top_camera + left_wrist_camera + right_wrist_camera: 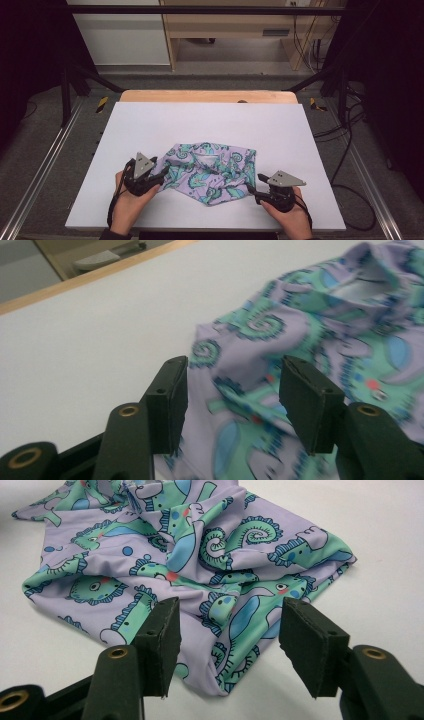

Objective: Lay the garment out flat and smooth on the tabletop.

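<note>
A lilac cloth [210, 172] printed with teal seahorses lies crumpled on the white table [210, 125], toward its near edge. My left gripper [161, 175] sits at the cloth's left edge; in the left gripper view [232, 400] its jaws stand apart over the fabric [310, 340], and the pads do not press on it. My right gripper [254, 191] rests at the cloth's lower right corner. In the right gripper view [230, 645] its jaws stand apart just above a folded corner of the cloth [200, 565], with nothing clamped.
The white table top ends in a wooden strip [207, 96] at the far side. Metal frame rails [45, 160] run along both sides. Cables [350, 150] lie on the floor to the right. Bare white surface lies beyond and beside the cloth.
</note>
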A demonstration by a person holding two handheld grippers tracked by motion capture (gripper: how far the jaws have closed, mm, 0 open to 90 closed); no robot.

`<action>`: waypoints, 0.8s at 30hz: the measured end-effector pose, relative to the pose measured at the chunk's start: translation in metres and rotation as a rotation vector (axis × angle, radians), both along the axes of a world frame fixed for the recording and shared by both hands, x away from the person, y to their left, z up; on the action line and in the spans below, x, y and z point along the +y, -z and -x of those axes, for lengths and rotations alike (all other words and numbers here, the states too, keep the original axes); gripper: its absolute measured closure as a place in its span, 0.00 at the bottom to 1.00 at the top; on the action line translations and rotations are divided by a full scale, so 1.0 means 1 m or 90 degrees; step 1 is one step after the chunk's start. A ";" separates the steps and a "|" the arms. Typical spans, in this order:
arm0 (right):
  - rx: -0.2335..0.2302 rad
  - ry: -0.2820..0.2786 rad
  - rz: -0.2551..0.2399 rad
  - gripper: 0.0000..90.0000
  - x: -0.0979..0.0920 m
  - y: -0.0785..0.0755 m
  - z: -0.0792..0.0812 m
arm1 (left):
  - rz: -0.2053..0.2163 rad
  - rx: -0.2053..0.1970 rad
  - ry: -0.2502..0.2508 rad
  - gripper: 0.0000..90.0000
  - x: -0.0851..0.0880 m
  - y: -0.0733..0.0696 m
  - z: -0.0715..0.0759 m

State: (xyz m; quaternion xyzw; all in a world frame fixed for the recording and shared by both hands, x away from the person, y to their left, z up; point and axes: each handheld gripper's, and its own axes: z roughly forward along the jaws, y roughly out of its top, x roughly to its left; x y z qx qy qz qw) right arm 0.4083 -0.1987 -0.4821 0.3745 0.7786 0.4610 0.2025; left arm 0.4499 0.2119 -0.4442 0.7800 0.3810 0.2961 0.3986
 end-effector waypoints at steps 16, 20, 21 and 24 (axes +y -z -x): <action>0.000 -0.001 0.005 0.46 0.001 0.002 0.000 | -0.042 0.057 0.015 0.62 -0.011 0.034 -0.031; 0.000 -0.001 0.003 0.46 0.000 0.002 0.000 | -0.046 0.055 0.029 0.73 -0.014 0.035 -0.028; 0.000 -0.001 0.003 0.46 0.000 0.001 0.000 | -0.044 0.052 0.033 0.76 -0.015 0.034 -0.027; 0.000 -0.002 0.002 0.46 0.000 0.001 0.000 | -0.036 0.058 0.050 0.79 -0.018 0.032 -0.023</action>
